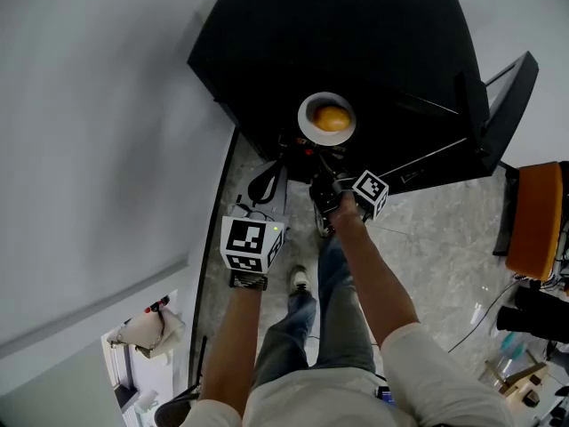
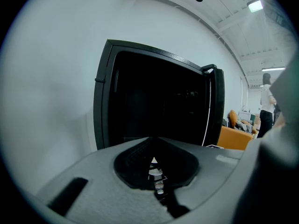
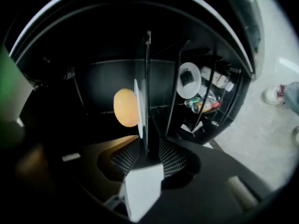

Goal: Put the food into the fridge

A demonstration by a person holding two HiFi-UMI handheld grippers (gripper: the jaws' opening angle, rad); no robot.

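Observation:
A white plate [image 1: 326, 118] with an orange bun [image 1: 332, 116] lies on a shelf of the black fridge [image 1: 356, 43], whose door [image 1: 498, 105] stands open at the right. My right gripper [image 1: 322, 163] reaches to the plate's near rim. In the right gripper view the plate [image 3: 139, 107] and bun [image 3: 125, 107] appear edge-on. The right gripper [image 3: 148, 154] is open, the rim lying between its pads [image 3: 172, 157] without being pressed. My left gripper [image 1: 264, 189] hangs back at the fridge's left front. In its own view, the left gripper [image 2: 152, 141] is shut and empty, facing the dark fridge [image 2: 154, 106].
Deeper in the fridge sit another white plate [image 3: 189, 80] with a dark item and some bottles [image 3: 205, 104]. My shoe [image 3: 272, 95] shows on the grey stone floor. An orange chair [image 1: 538, 221] stands right of the door. A white wall [image 1: 89, 149] runs along the left.

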